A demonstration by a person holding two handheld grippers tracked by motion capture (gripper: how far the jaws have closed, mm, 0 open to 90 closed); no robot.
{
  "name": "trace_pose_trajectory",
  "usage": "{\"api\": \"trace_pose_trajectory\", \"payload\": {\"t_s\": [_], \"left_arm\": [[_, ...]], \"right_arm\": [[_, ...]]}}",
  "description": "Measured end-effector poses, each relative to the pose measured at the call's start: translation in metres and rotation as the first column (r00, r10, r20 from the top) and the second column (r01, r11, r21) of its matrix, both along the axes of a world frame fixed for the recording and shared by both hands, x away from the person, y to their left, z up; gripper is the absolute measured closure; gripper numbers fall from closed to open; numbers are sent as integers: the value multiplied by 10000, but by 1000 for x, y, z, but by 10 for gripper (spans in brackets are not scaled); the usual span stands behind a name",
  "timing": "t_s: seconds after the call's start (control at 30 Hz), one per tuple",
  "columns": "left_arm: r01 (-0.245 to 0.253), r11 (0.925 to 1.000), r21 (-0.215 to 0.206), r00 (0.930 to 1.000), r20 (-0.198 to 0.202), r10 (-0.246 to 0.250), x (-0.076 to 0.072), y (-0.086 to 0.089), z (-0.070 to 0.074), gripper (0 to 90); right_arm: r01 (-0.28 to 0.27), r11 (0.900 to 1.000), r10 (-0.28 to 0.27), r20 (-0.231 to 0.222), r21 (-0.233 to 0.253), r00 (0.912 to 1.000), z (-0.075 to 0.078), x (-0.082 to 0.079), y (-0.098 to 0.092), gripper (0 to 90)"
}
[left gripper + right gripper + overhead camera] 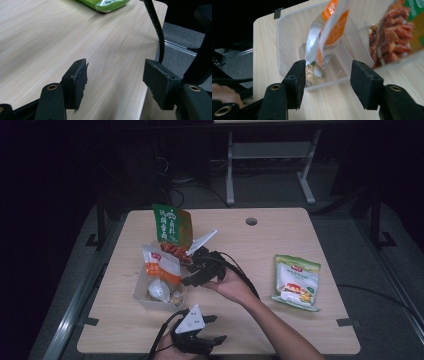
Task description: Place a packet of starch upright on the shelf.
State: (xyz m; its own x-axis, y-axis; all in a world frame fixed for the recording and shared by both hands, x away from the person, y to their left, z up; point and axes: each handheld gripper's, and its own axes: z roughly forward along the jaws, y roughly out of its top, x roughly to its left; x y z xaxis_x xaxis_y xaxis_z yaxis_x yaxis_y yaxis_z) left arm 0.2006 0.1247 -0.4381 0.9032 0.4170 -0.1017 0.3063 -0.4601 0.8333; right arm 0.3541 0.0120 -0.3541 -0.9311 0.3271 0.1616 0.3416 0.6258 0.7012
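Note:
A clear plastic bin [141, 296] sits left of the table's middle, with an orange and white snack bag [161, 267] standing in it. A green and red snack bag [172, 227] stands tilted at the bin's far end; I cannot tell whether it is inside. My right gripper [189, 269] is open beside the bin's right wall. In the right gripper view the jaws [327, 75] stand wide apart, empty, facing the bin [287, 37], the orange bag [329, 32] and the red bag [397, 35]. My left gripper [218, 328] is open near the front edge, over bare wood [116, 72].
A green and white snack bag [296, 281] lies flat at the right side of the table; its corner [105, 3] shows in the left gripper view. A black cable [156, 25] trails off the table edge there. A round hole [251, 221] is at the table's back.

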Motion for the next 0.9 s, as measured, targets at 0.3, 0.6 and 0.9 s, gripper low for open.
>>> {"api": "trace_pose_trajectory", "payload": {"t_s": [0.3,0.6,0.9], "left_arm": [[49,9999,152,10000,67,-50,0,-1,-1,340],[4,9999,143,9999,110,-5,1,-1,-2,335],[-14,9999,131,9999,140,12,3,-2,-3,331]], "right_arm": [[584,9982,-585,-50,-95,9983,-5,-1,-38,453],[1083,9938,-1088,-217,-245,9938,-9,-4,-68,450],[1799,9829,-1813,-347,-381,9828,-17,-8,-104,446]]}}
